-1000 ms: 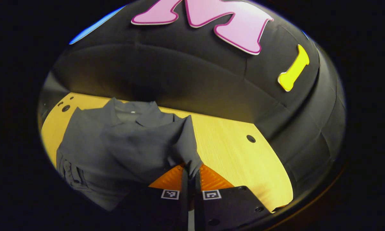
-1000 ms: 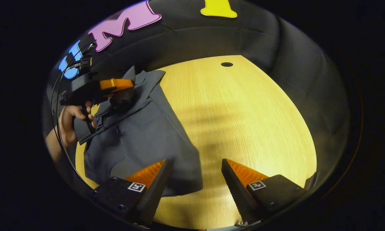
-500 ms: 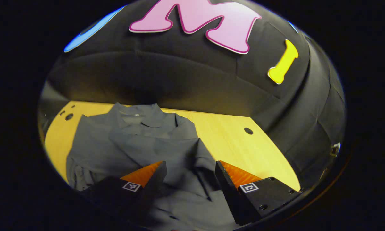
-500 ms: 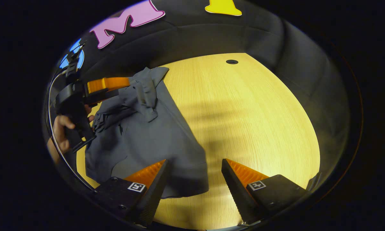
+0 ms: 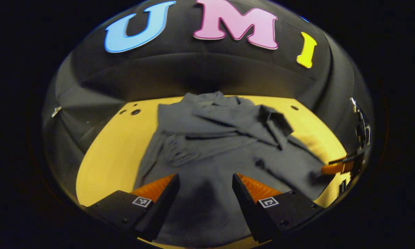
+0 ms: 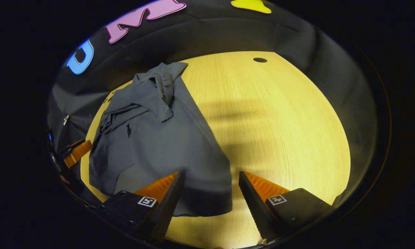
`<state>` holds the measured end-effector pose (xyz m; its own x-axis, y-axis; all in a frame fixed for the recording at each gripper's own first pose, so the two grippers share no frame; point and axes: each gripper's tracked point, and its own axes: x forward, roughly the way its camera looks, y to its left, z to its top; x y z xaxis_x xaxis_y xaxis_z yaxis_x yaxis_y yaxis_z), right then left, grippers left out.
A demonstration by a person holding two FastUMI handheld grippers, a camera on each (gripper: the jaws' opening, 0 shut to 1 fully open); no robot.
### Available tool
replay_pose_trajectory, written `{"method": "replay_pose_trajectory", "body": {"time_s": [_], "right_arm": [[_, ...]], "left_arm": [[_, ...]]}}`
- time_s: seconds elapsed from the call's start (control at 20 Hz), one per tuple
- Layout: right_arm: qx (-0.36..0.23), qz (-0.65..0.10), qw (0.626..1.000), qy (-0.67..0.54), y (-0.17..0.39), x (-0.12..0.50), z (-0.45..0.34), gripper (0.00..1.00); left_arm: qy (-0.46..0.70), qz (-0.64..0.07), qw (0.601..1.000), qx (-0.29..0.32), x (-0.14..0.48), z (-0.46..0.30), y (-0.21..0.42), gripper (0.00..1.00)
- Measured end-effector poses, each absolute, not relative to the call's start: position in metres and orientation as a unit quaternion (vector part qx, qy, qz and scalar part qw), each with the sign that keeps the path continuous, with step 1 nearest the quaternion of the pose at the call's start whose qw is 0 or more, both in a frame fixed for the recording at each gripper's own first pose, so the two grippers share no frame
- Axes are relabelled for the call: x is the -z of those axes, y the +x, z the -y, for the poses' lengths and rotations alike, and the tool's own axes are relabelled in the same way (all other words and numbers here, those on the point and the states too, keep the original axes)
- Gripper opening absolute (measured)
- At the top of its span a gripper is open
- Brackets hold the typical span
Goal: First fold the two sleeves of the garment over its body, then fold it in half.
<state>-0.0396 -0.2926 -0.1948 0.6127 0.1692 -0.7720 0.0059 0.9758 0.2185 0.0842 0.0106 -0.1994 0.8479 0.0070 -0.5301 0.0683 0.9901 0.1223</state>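
A dark grey shirt [image 5: 224,145] lies on the wooden table [image 5: 114,148], both sleeves folded over its body; the nearer folded sleeve [image 5: 262,122] ends in a cuff on the chest. My left gripper [image 5: 204,185] is open above the shirt's lower part, nothing between its fingers. In the right gripper view the same shirt [image 6: 159,138] lies at the left, its folded sleeve [image 6: 164,91] near the collar. My right gripper [image 6: 210,185] is open over the shirt's near hem corner. The right gripper's fingers [image 5: 335,168] show at the left gripper view's right edge, and the left gripper's finger [image 6: 76,153] at the right gripper view's left edge.
The table [image 6: 280,131] stretches bare to the right of the shirt, with a small round hole [image 6: 260,60] near its far edge. More holes [image 5: 135,111] sit at the far left corner. The black booth wall [image 5: 200,76] closes the table's far side.
My left gripper let go of the sleeve, which now lies folded on the shirt's body, then drew back toward the hem. The right gripper stayed open in place.
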Motion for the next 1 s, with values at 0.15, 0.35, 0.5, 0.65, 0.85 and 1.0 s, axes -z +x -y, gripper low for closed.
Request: {"method": "replay_pose_trajectory", "body": {"time_s": [0.15, 0.35, 0.5, 0.65, 0.85, 1.0], "right_arm": [[-0.053, -0.444, 0.889, 0.103, -0.041, 0.2, 0.287, 1.0], [-0.075, -0.457, 0.879, 0.114, -0.048, 0.198, 0.267, 0.99], [-0.097, -0.468, 0.87, 0.121, -0.052, 0.198, 0.24, 0.99], [-0.128, -0.48, 0.862, 0.104, -0.058, 0.2, 0.212, 0.99], [-0.154, -0.485, 0.859, 0.053, -0.066, 0.203, 0.192, 0.99], [-0.159, -0.486, 0.859, 0.003, -0.069, 0.208, 0.185, 0.99]], "left_arm": [[0.032, -0.307, 0.95, -0.047, 0.222, -0.066, 0.043, 0.96], [0.001, -0.331, 0.938, -0.099, 0.244, -0.107, 0.007, 0.96], [-0.019, -0.341, 0.933, -0.113, 0.257, -0.113, 0.001, 0.96], [-0.021, -0.349, 0.93, -0.109, 0.263, -0.111, -0.001, 0.96], [-0.004, -0.36, 0.928, -0.093, 0.269, -0.107, -0.003, 0.96], [0.002, -0.362, 0.928, -0.093, 0.27, -0.105, 0.001, 0.97]]}}
